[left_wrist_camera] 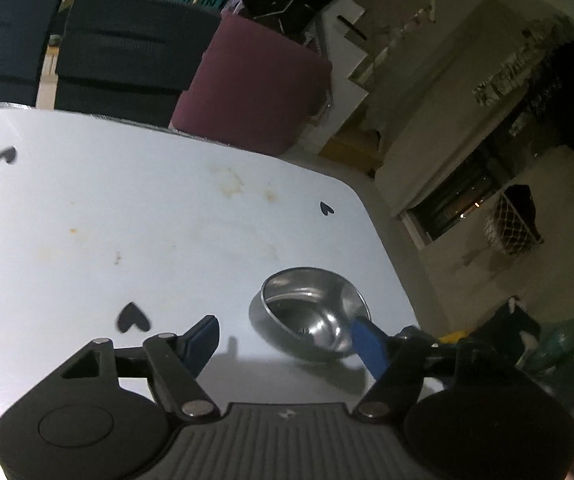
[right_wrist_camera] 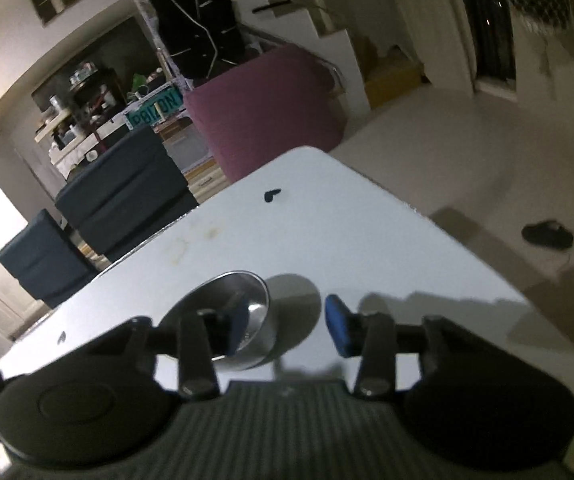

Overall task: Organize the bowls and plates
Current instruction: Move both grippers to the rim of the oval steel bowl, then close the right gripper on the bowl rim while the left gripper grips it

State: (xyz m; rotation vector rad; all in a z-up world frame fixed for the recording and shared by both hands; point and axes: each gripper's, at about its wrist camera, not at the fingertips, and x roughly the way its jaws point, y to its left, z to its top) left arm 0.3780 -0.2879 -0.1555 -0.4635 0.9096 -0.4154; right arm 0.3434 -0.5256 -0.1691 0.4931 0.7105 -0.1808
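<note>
Progress: early by the look of it; nothing is stacked or grouped in either view.
Bowl (left_wrist_camera: 311, 312): one steel bowl, upright on the counter (left_wrist_camera: 127, 220) near its right edge.
Plates: none in view.
Left claw (left_wrist_camera: 287, 340): released, one pad just at the bowl's rim, not gripping.
Right claw (right_wrist_camera: 287, 326): released, its left pad over the bowl; contact unclear.
Left: everything, I judge.

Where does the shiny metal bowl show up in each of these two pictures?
Left wrist view: bowl lower centre-right on the table, by the right blue fingertip.
Right wrist view: bowl lower centre-left, partly behind the left fingertip.
Shared landmark: the maroon seat beyond the table.
</note>
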